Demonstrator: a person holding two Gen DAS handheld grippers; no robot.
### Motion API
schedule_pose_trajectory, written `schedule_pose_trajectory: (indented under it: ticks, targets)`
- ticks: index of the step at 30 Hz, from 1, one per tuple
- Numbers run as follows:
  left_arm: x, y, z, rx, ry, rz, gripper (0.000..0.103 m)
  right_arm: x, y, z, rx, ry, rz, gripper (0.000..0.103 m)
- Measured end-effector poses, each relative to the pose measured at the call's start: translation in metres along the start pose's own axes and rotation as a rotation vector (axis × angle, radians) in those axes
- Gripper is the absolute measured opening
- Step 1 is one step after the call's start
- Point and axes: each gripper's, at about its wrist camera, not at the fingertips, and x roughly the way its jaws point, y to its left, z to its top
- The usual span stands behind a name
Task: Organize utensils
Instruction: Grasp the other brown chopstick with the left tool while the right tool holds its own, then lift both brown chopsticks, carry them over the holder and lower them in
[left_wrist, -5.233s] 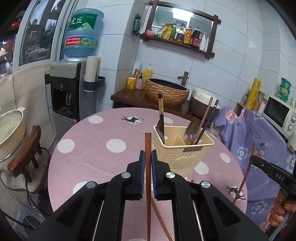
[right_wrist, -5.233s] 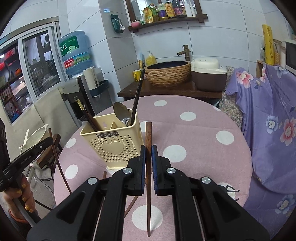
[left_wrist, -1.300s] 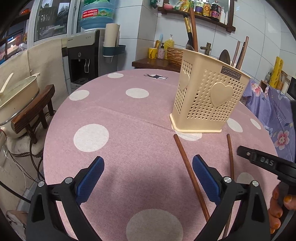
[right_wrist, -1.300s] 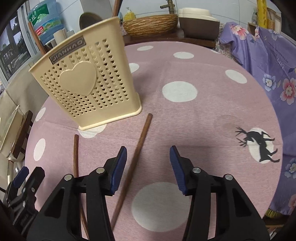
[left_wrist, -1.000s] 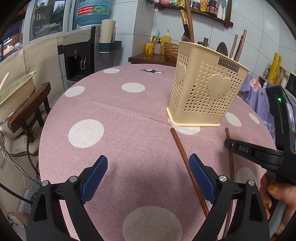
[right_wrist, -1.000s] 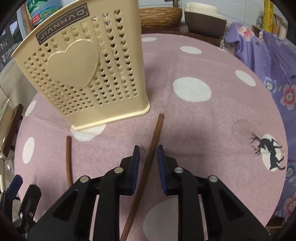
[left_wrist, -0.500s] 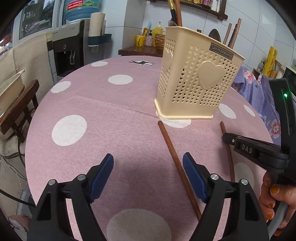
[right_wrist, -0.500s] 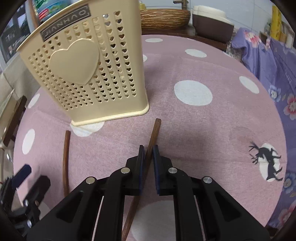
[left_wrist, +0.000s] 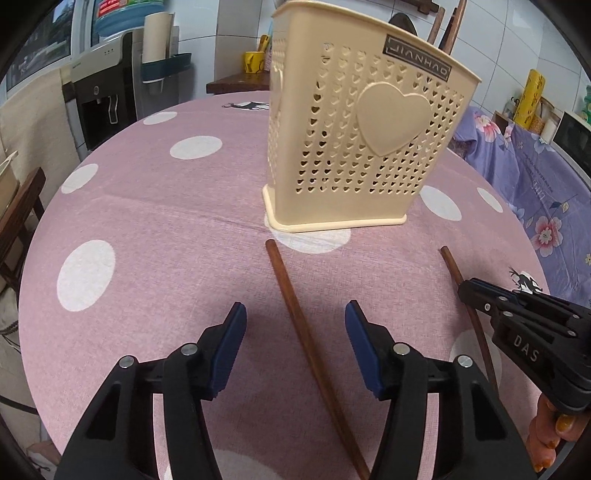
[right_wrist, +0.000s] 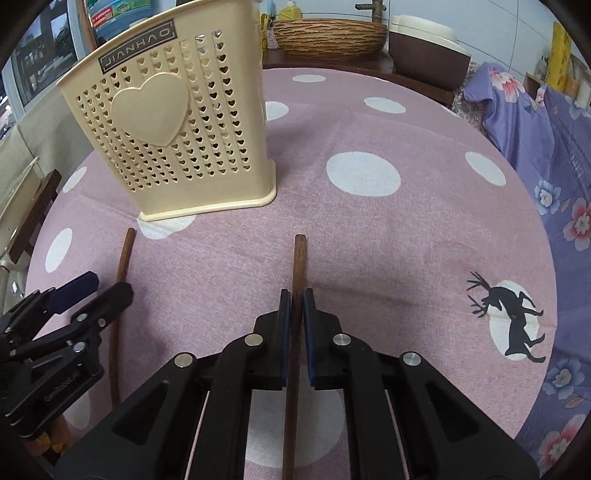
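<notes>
Two brown wooden chopsticks lie on the pink polka-dot tablecloth in front of a cream perforated utensil holder (left_wrist: 365, 144) that holds several utensils. My left gripper (left_wrist: 293, 334) is open and straddles one chopstick (left_wrist: 295, 314) low over the cloth. My right gripper (right_wrist: 296, 310) is shut on the other chopstick (right_wrist: 298, 258), which points toward the holder (right_wrist: 173, 122). The right gripper also shows in the left wrist view (left_wrist: 476, 291), clamped on its chopstick (left_wrist: 452, 266). The left gripper shows in the right wrist view (right_wrist: 92, 291) beside its chopstick (right_wrist: 123, 258).
The round table's edge (left_wrist: 33, 258) drops off at the left to a wooden stool (left_wrist: 18, 206). A purple floral cloth (right_wrist: 554, 147) covers furniture at the right. A woven basin (right_wrist: 328, 37) and a water dispenser (left_wrist: 107, 92) stand behind the table.
Both grippers let go of the chopsticks on the cloth, then came down low. My right gripper has shut on its chopstick. My left gripper has narrowed and moved around the other one.
</notes>
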Motion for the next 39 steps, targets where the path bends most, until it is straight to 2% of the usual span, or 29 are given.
schedule_pose_trajectory:
  ticks: [3, 8, 12, 15, 18, 20, 23, 26, 30, 32, 36, 39]
  targets:
    - [0.002, -0.002, 0.002, 0.009, -0.003, 0.015, 0.055, -0.003, -0.001, 0.000, 0.002, -0.010, 0.038, 0.011]
    - [0.007, -0.004, 0.007, 0.021, 0.000, 0.035, 0.055, -0.009, -0.009, 0.002, 0.013, -0.024, 0.045, 0.012]
    - [0.011, -0.006, 0.011, 0.033, 0.001, 0.048, 0.055, -0.011, -0.017, 0.001, 0.023, -0.025, 0.052, 0.027]
    - [0.015, -0.010, 0.015, 0.044, 0.004, 0.052, 0.055, -0.009, -0.015, 0.000, 0.005, -0.015, 0.051, 0.027]
    - [0.017, -0.014, 0.016, 0.058, 0.000, 0.071, 0.043, -0.001, -0.010, -0.001, -0.004, 0.008, 0.041, 0.027]
    - [0.016, -0.014, 0.016, 0.062, -0.001, 0.073, 0.031, 0.003, -0.008, -0.001, 0.000, 0.016, 0.036, 0.027]
    - [0.013, -0.012, 0.014, 0.044, 0.001, 0.057, 0.024, 0.007, -0.003, 0.001, -0.013, 0.013, 0.014, 0.027]
    - [0.011, -0.015, 0.011, 0.043, 0.003, 0.040, 0.020, 0.010, 0.005, 0.003, -0.044, 0.009, -0.021, 0.025]
    - [0.012, -0.021, 0.010, 0.059, -0.004, 0.050, 0.014, 0.012, 0.012, 0.005, -0.062, 0.009, -0.026, 0.012]
    - [0.014, -0.019, 0.012, 0.046, -0.001, 0.040, 0.011, 0.012, 0.014, 0.005, -0.072, 0.007, -0.028, 0.009]
    - [0.015, -0.016, 0.015, 0.029, 0.005, 0.021, 0.011, 0.012, 0.017, 0.003, -0.092, -0.004, -0.033, 0.008]
    - [0.015, -0.014, 0.016, 0.015, 0.008, 0.004, 0.010, 0.010, 0.013, 0.003, -0.070, -0.008, 0.003, 0.008]
